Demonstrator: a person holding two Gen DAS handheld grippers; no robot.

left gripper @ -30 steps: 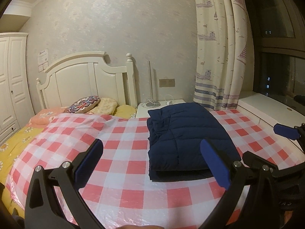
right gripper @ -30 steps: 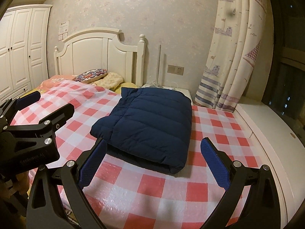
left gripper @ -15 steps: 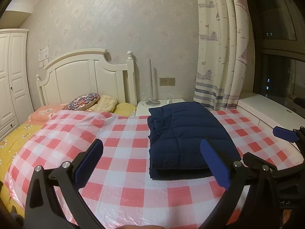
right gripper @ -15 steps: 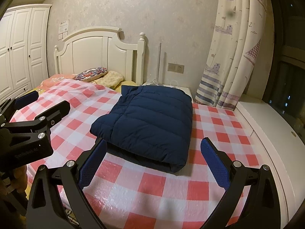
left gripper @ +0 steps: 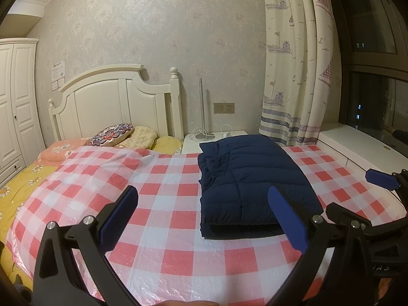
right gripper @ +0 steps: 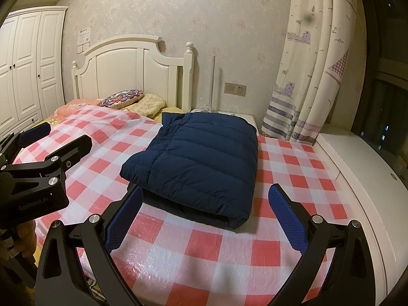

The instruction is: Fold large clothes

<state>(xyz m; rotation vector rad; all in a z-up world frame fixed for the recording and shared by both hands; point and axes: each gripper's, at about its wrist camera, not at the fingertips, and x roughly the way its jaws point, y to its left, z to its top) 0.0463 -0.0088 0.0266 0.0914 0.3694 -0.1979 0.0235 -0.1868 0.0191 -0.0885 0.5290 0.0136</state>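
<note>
A navy quilted down jacket (left gripper: 252, 178) (right gripper: 201, 160) lies folded into a thick rectangle on the red-and-white checked sheet (left gripper: 163, 191) (right gripper: 293, 176), on the bed's right half. My left gripper (left gripper: 206, 216) hovers open over the near edge of the bed, left of the jacket's near end, nothing between its blue pads. My right gripper (right gripper: 209, 219) is open too, just short of the jacket's near folded edge and above the sheet. Each gripper shows at the side of the other's view.
Pillows (left gripper: 119, 135) and a white headboard (left gripper: 112, 102) stand at the far end. A white nightstand (left gripper: 214, 140) with cables sits behind the jacket. A curtain (left gripper: 293, 76), a white window ledge (right gripper: 357, 178) on the right and a wardrobe (right gripper: 28, 63) on the left border the bed.
Both grippers have pulled back and tilted up slightly, so the jacket sits a little lower and farther in view. The jacket has not moved and both grippers stay open.
</note>
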